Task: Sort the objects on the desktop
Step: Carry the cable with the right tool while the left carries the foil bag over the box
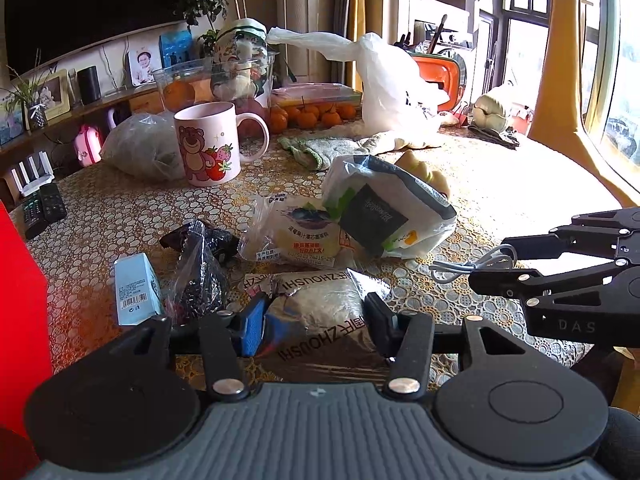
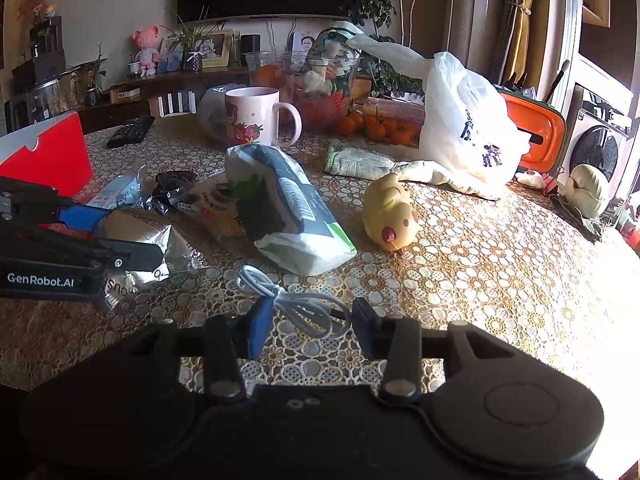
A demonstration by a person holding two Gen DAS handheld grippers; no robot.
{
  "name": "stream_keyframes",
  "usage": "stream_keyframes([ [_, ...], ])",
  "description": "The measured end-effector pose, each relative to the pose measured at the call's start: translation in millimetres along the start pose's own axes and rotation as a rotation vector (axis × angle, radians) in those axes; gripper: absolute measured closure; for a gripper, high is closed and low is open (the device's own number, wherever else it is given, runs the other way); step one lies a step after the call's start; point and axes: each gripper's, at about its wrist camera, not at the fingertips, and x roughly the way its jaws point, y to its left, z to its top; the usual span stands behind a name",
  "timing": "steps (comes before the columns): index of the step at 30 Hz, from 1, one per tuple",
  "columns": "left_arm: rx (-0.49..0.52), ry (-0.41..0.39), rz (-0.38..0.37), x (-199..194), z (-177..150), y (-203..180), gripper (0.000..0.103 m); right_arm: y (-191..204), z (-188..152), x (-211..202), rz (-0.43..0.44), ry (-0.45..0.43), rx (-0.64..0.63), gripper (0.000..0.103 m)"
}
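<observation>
The left hand-held gripper [image 1: 314,322] pinches a crinkly silver-and-white snack packet [image 1: 320,304] just above the lace-patterned worktop [image 1: 500,184]; the slick film could slide out of the pads, or drag the dark foil-wrapped bundle [image 1: 200,276] beside it. The right hand-held gripper [image 2: 306,326] closes around a loosely coiled white cable [image 2: 296,304], and a loop could slip free and snag. Whether either thing has left the worktop is hard to tell. Both housings hide the near edge, and window glare bleaches the right side.

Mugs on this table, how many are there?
1: a pink mug with a bear picture, standing upright at the table's far side, before the clear fruit bowl. Others may hide behind clutter.
</observation>
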Motion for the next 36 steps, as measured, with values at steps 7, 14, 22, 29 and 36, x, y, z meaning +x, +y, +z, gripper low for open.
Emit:
stream_keyframes([
  [7, -0.017, -0.02, 0.011, -25.4, 2.1, -1.0, 0.052, 9.5, 5.7, -20.6, 0.009, -0.021, -0.025, 0.06],
  [14, -0.055, -0.031, 0.032, -57.9, 3.8, 8.0, 0.052, 30.7, 16.1, -42.9, 0.046, -0.037, -0.073, 0.06],
  [22, -0.09, -0.051, 0.085, -107.4, 3.9, 25.4, 0.052, 64.0, 37.3, -74.2, 0.117, -0.081, -0.123, 0.06],
  [29, -0.125, -0.088, 0.115, -155.2, -2.0, 46.2, 0.052, 93.9, 53.9, -98.0, 0.199, -0.101, -0.14, 0.06],
  [36, -0.138, -0.121, 0.148, -196.4, -11.4, 68.4, 0.052, 128.1, 70.9, -111.3, 0.279, -0.113, -0.162, 0.06],
])
